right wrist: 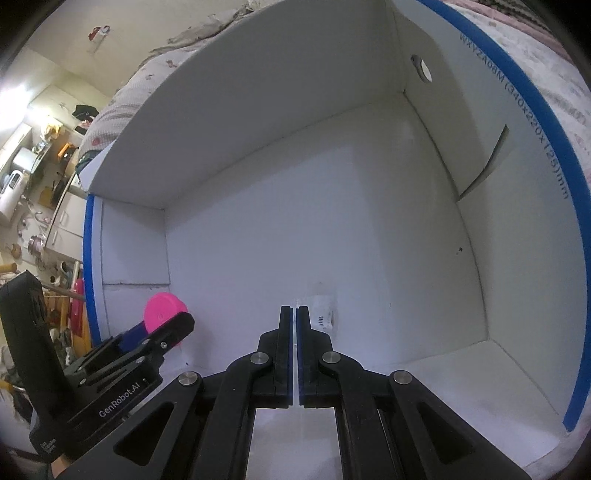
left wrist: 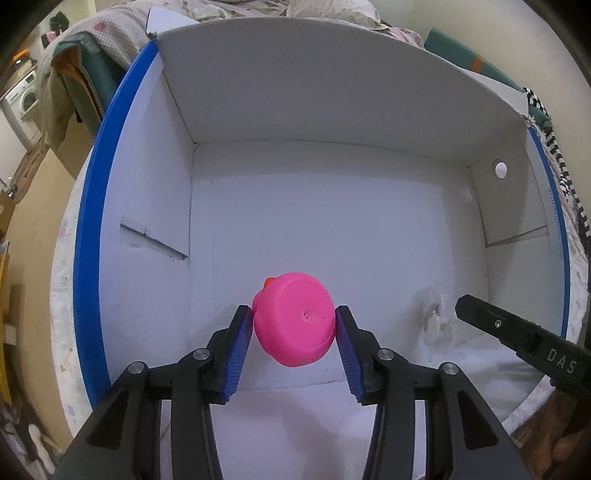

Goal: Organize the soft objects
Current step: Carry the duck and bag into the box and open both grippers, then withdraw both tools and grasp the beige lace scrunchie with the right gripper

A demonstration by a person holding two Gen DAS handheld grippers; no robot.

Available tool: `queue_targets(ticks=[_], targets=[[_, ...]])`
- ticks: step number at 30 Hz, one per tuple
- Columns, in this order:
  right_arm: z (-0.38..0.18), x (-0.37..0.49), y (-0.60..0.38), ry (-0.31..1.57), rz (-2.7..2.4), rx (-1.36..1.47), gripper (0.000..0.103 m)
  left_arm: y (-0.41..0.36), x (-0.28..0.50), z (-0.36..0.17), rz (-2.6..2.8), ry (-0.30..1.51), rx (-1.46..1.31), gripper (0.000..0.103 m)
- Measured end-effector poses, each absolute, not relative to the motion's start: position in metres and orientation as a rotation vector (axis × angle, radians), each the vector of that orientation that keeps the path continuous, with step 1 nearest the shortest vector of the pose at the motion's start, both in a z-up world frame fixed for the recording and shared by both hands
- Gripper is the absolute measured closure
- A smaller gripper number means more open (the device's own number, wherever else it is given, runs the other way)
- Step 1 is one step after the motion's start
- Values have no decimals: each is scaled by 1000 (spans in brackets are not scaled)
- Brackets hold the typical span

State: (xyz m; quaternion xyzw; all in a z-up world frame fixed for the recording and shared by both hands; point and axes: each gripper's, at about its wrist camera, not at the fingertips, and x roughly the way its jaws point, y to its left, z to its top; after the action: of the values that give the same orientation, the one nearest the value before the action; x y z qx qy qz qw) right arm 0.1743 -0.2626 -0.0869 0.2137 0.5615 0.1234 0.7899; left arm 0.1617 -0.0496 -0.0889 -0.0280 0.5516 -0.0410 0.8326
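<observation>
A pink rubber duck (left wrist: 295,325) with an orange beak is turned so its flat underside faces the left wrist camera. My left gripper (left wrist: 293,314) is shut on it, blue pads pressing both sides, low inside a white cardboard box (left wrist: 295,92) with a blue rim. In the right wrist view the duck (right wrist: 162,308) and left gripper (right wrist: 162,322) show at lower left. My right gripper (right wrist: 296,308) is shut, and a thin clear plastic packet (right wrist: 323,314) with a small label sticks out at its tips. From the left it shows as a black finger (left wrist: 461,306) beside the packet (left wrist: 436,321).
The box floor (right wrist: 314,221) is bare white, and its walls rise on all sides. Quilted bedding (left wrist: 122,33) and a striped cloth (left wrist: 561,166) lie outside the box. A cluttered room with a washing machine (left wrist: 24,99) lies further left.
</observation>
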Motion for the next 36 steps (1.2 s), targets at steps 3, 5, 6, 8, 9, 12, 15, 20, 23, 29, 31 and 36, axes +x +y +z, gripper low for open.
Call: queue_targets(ticks=[3, 5, 6, 8, 9, 12, 15, 20, 23, 29, 31, 36], targets=[[-87, 174, -262, 1212, 270, 462, 99, -54, 162, -91, -91, 1171, -46, 61], [-87, 174, -262, 1213, 274, 468, 99, -57, 162, -92, -95, 1171, -37, 61], [-87, 174, -262, 1212, 277, 474, 99, -59, 162, -92, -97, 1172, -35, 61], [-88, 175, -263, 1209, 277, 480, 99, -59, 164, -93, -100, 1174, -37, 61], [-88, 175, -262, 1210, 278, 482, 99, -59, 165, -93, -99, 1174, -37, 61], [-89, 176, -262, 1213, 277, 488, 98, -59, 166, -92, -100, 1168, -38, 61], [-89, 177, -261, 1214, 274, 486, 93, -59, 167, -95, -99, 1176, -38, 61], [-86, 176, -260, 1200, 265, 484, 53, -59, 164, -97, -97, 1198, -49, 60], [-83, 176, -261, 1175, 262, 497, 35, -59, 169, -97, -99, 1199, -49, 48], [-81, 176, -265, 1169, 249, 511, 26, -62, 170, -95, -122, 1201, -43, 38], [-82, 177, -265, 1170, 243, 512, 24, -62, 169, -93, -120, 1195, -39, 38], [-78, 176, -262, 1159, 245, 479, 24, -61, 168, -88, -117, 1180, -41, 38]])
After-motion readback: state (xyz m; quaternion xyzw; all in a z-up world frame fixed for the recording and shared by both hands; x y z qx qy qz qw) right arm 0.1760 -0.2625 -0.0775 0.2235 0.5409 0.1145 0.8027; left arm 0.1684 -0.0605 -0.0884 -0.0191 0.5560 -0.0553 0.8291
